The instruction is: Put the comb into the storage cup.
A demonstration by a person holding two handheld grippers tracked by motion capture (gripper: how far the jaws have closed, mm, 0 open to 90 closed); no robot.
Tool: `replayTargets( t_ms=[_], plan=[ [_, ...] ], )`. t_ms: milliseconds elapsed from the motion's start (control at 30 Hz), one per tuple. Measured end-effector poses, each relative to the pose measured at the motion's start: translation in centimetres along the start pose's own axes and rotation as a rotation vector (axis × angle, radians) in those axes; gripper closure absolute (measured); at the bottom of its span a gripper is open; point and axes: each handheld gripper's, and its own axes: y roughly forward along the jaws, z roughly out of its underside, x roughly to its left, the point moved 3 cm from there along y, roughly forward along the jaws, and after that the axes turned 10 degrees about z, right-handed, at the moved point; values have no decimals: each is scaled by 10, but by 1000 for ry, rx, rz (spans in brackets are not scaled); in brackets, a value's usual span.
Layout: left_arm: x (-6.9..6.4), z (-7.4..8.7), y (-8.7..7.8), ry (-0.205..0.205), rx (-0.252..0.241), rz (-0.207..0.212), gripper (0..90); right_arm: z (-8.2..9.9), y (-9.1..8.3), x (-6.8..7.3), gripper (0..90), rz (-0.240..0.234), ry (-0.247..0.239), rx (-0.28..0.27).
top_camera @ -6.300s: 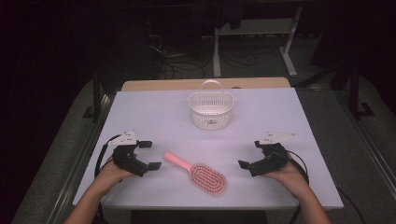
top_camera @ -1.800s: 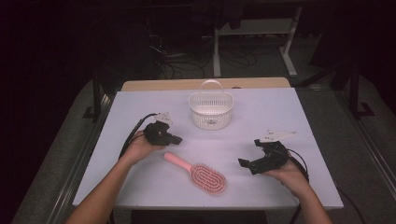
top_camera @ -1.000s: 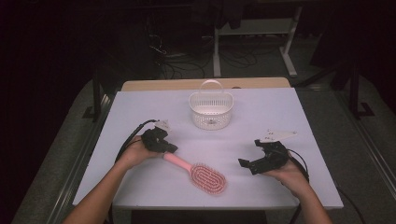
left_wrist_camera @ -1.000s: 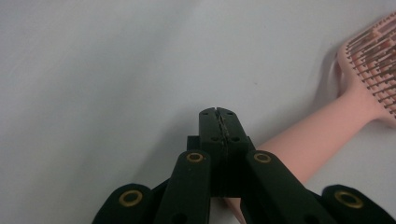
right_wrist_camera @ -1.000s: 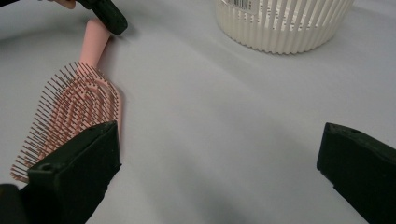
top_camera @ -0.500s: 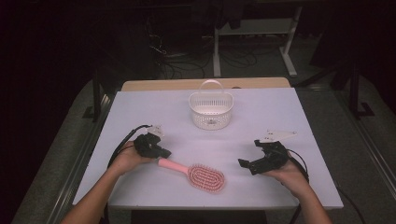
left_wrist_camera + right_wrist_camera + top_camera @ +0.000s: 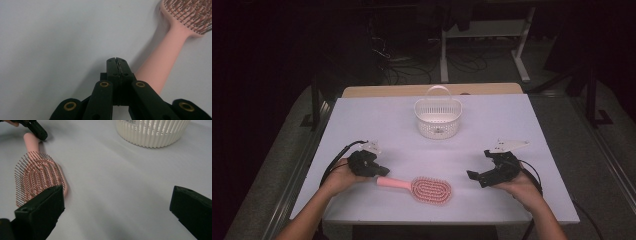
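A pink hairbrush [image 7: 414, 187] lies bristles up near the table's front edge, its handle pointing left. My left gripper [image 7: 383, 171] is shut with nothing between its jaws, its tips right at the handle's end. In the left gripper view the shut tips [image 7: 117, 60] sit just left of the pink handle [image 7: 160, 71]; I cannot tell whether they touch it. My right gripper [image 7: 474, 177] rests open on the table to the right of the brush. In its own view, the right gripper [image 7: 117, 195] holds nothing, and the brush head [image 7: 37, 178] lies by its left jaw.
A white slatted basket [image 7: 438, 127] with a handle stands at the middle back of the white table [image 7: 522, 125]; its wall [image 7: 150, 135] shows far off in the right gripper view. The left gripper [image 7: 37, 130] shows there too. Dark floor, cables and a stand lie beyond.
My left gripper has slid toward the near left, jaws shut. The brush's handle end swung toward the front edge with it, so the brush lies more level. The right gripper stayed put.
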Motion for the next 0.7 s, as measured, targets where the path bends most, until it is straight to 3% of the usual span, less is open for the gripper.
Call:
replayTargets(
  t_ms=[500, 700],
  plan=[
    [-21, 18, -1, -2, 0, 13, 900, 0, 0, 0, 0, 1, -2, -3],
    [-21, 21, -3, -6, -16, 7, 900, 0, 0, 0, 0, 0, -3, -4]
  ],
)
